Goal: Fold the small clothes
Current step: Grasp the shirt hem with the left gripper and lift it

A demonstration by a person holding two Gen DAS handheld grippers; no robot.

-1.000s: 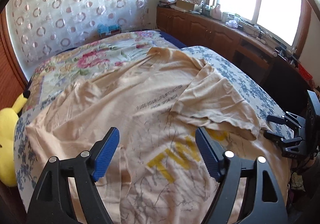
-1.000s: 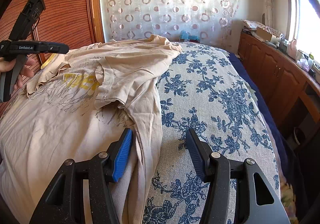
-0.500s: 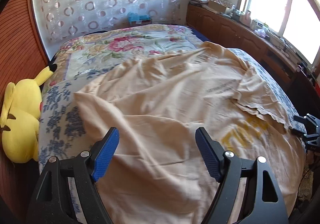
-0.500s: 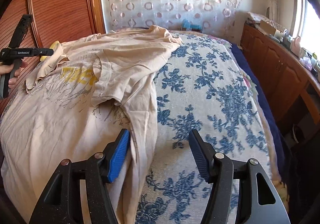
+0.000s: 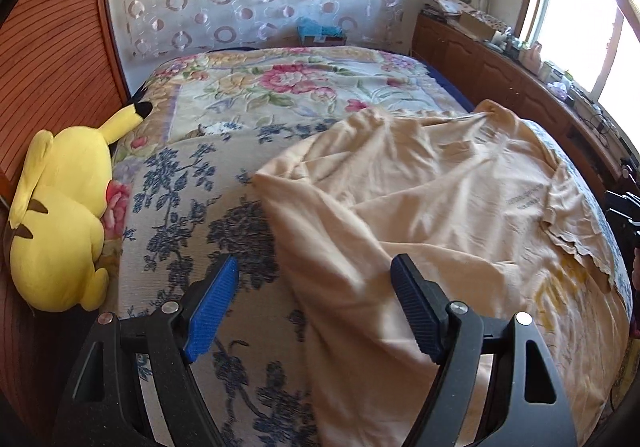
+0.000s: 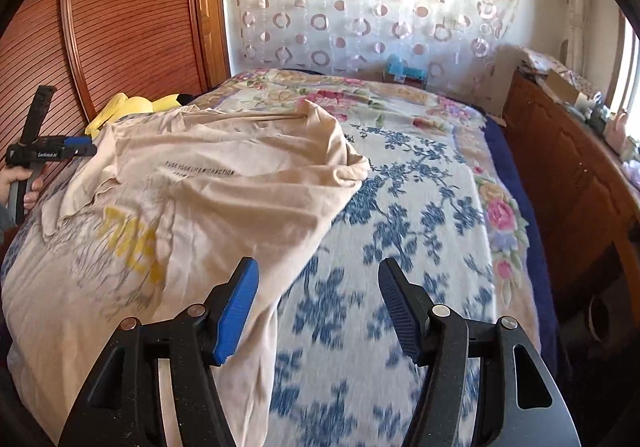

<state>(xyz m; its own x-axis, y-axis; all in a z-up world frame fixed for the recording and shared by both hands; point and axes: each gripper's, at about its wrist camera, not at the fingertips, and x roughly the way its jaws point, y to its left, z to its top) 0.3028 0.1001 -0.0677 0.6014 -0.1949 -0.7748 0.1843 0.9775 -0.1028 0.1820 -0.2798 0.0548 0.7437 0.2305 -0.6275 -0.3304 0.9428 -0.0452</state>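
Through my left wrist view, my left gripper (image 5: 314, 305) has swung off the printed chest and now hangs wide and empty over the beige T-shirt (image 5: 440, 215) at its side edge, where it meets the blue-flowered bedspread (image 5: 180, 183) toward the bed's plush-toy (image 5: 60, 219) side.

Through my right wrist view, my right gripper (image 6: 318, 305) has lifted away; its jaws have just been opening, nothing between them. Its sleeve fold looks laid, so I judge the opposite side comes next.
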